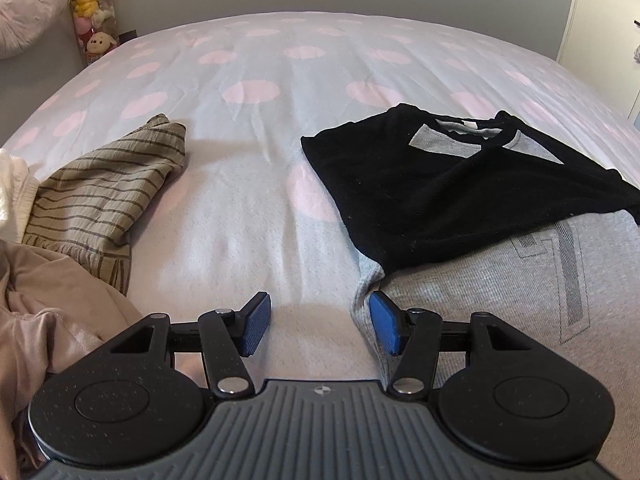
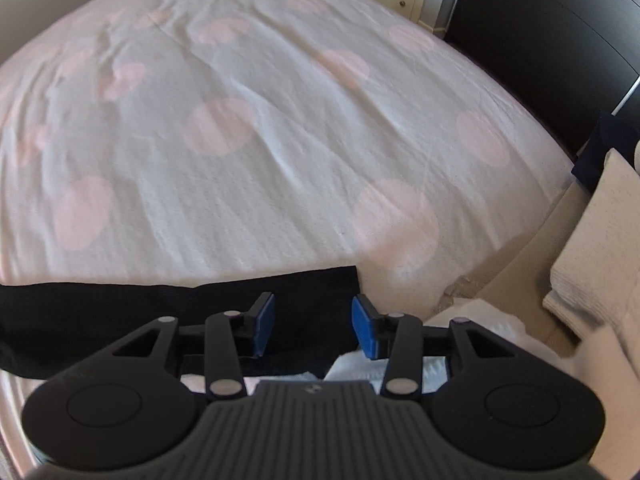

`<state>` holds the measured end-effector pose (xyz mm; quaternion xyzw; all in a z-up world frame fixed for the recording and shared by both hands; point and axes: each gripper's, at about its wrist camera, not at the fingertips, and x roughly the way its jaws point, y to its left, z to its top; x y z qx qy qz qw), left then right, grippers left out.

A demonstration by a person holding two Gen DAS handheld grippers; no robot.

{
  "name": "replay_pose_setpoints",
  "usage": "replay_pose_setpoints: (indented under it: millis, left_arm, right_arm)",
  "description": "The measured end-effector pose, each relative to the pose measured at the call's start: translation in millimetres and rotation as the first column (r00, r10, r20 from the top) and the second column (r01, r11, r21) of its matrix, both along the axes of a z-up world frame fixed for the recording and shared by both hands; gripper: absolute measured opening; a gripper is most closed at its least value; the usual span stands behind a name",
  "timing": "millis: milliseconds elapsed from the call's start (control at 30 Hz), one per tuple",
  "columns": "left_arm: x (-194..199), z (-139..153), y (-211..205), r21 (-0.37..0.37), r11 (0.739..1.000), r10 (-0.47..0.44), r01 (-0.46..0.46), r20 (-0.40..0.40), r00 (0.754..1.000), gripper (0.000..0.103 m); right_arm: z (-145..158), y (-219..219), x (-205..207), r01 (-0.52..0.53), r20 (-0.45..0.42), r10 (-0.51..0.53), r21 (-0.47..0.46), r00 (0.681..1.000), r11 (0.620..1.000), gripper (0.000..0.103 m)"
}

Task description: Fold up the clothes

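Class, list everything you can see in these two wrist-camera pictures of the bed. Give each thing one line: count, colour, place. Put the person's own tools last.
Bed sheet: one, pale with pink dots, covers the whole bed.
Grey and black shirt: one, grey body with black sleeves, right side of the bed in the left wrist view, a black sleeve folded across it.
Striped garment: one, tan with dark stripes, left side of the bed.
Pink clothes: a heap, pale pink, near left corner.
Plush toys: several, mixed colours, far left against the wall.
Cream towel: one, folded, right of the bed.
Left hand-held gripper: black, blue pads, open.
Right hand-held gripper: black, blue pads, open.
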<state>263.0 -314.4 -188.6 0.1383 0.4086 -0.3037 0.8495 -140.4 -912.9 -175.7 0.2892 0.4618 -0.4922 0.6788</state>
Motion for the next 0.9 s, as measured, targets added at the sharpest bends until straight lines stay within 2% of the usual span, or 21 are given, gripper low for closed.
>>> replay_pose_setpoints:
  millis: [133, 200, 267, 300, 333, 433, 533, 667, 800, 900]
  left_arm:
    - [0, -1, 1, -0.008, 1.0, -0.004, 0.004, 0.014, 1.0, 0.054]
    - [1, -2, 0, -0.012, 1.0, -0.002, 0.002, 0.014, 1.0, 0.055]
    - [2, -3, -1, -0.012, 1.0, -0.002, 0.002, 0.016, 1.0, 0.055]
    - [2, -3, -1, -0.012, 1.0, -0.002, 0.002, 0.016, 1.0, 0.055]
    - [2, -2, -1, -0.014, 1.0, -0.002, 0.002, 0.015, 1.0, 0.055]
    - [2, -1, 1, -0.023, 1.0, -0.004, 0.004, 0.012, 1.0, 0.055]
    - [2, 0, 6, -0.032, 0.999, -0.006, 0.007, 0.019, 1.0, 0.055]
    - [4, 5, 13, -0.065, 0.998, 0.001, -0.001, 0.006, 1.0, 0.055]
    - [7, 12, 21, -0.106, 0.994, 0.02, -0.02, 0.0, 1.0, 0.055]
    - [11, 14, 29, -0.128, 0.991, 0.027, -0.028, -0.011, 1.0, 0.055]
  right_arm:
    - [-16, -14, -1, 0.045, -0.029, -0.043, 0.048, 0.999, 0.998, 0.056]
    - [-20, -11, -1, 0.044, -0.033, -0.043, 0.04, 0.999, 0.998, 0.055]
    - [-18, -6, 2, 0.013, -0.036, -0.012, 0.026, 0.999, 1.0, 0.044]
    - [-15, -3, 4, -0.008, -0.036, 0.009, 0.017, 0.999, 1.0, 0.024]
    - [-13, 1, 6, -0.026, -0.045, 0.026, 0.006, 0.999, 1.0, 0.012]
    - [4, 13, 10, -0.045, -0.055, 0.042, -0.052, 0.998, 0.998, 0.011]
    - [37, 20, 14, -0.028, -0.018, 0.026, -0.122, 1.0, 0.992, 0.01]
    - [103, 38, 36, -0.055, 0.029, 0.063, -0.237, 0.998, 0.97, 0.01]
    - [177, 66, 74, -0.106, 0.096, 0.146, -0.333, 0.985, 0.937, 0.01]
    - [227, 97, 109, -0.165, 0.143, 0.235, -0.386, 0.961, 0.908, 0.01]
